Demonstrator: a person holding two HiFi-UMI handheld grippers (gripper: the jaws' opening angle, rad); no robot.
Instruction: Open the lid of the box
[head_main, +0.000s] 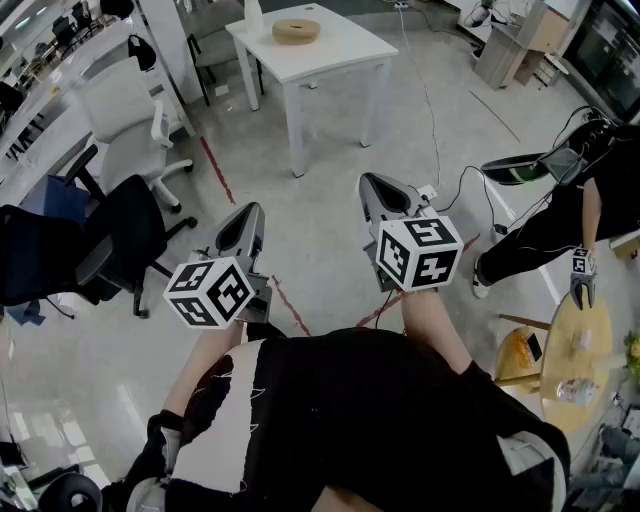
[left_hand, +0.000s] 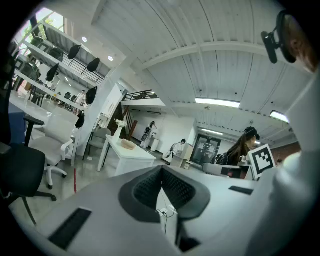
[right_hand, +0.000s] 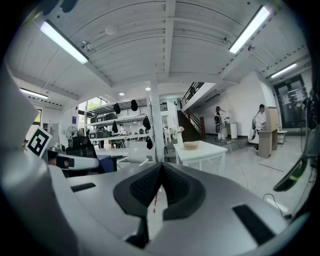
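I see the round, flat, tan box (head_main: 296, 30) far off on the small white table (head_main: 345, 55). My left gripper (left_hand: 162, 168) and right gripper (right_hand: 161, 165) are both closed and hold nothing.

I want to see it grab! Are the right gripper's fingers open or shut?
Shut. The right gripper has its fingers touching at the tips, with nothing held between them.
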